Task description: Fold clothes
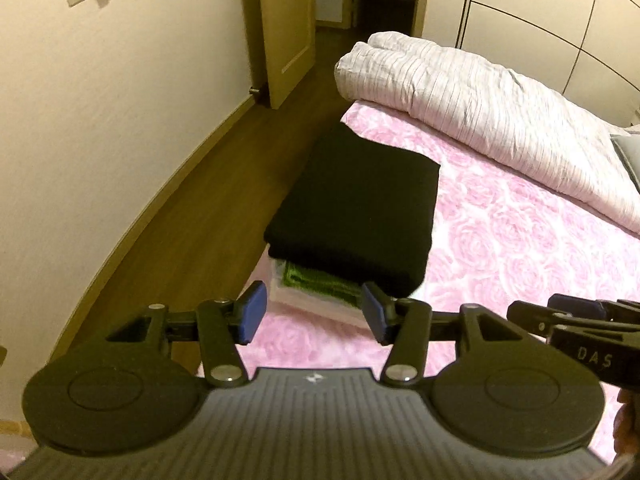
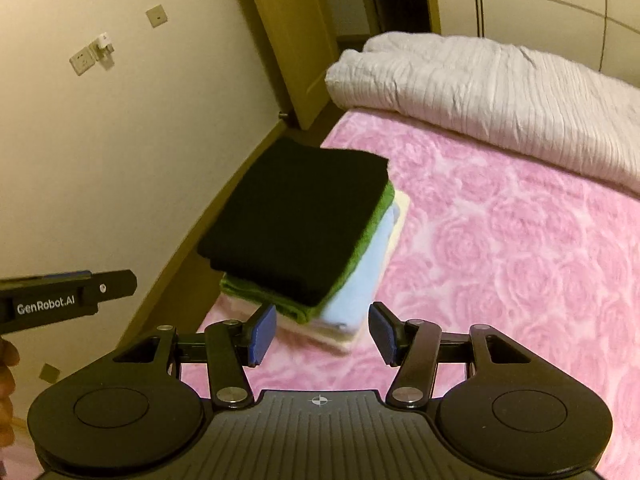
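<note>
A stack of folded clothes sits at the left edge of the pink bed. On top lies a black garment (image 1: 356, 204) (image 2: 296, 220). Under it are a green one (image 1: 316, 280) (image 2: 368, 232), a light blue one (image 2: 356, 292) and a cream one (image 2: 400, 208). My left gripper (image 1: 314, 312) hangs open just short of the stack, holding nothing. My right gripper (image 2: 322, 334) is also open and empty, a little before the stack's near corner. The right gripper's side shows at the right of the left wrist view, the left gripper's at the left of the right wrist view.
The pink rose-patterned bedspread (image 1: 500, 248) (image 2: 500, 248) stretches to the right. A rolled white striped duvet (image 1: 472, 108) (image 2: 492, 92) lies at the far end. A strip of wooden floor (image 1: 208, 200) runs between bed and wall, leading to an open door (image 1: 288, 28).
</note>
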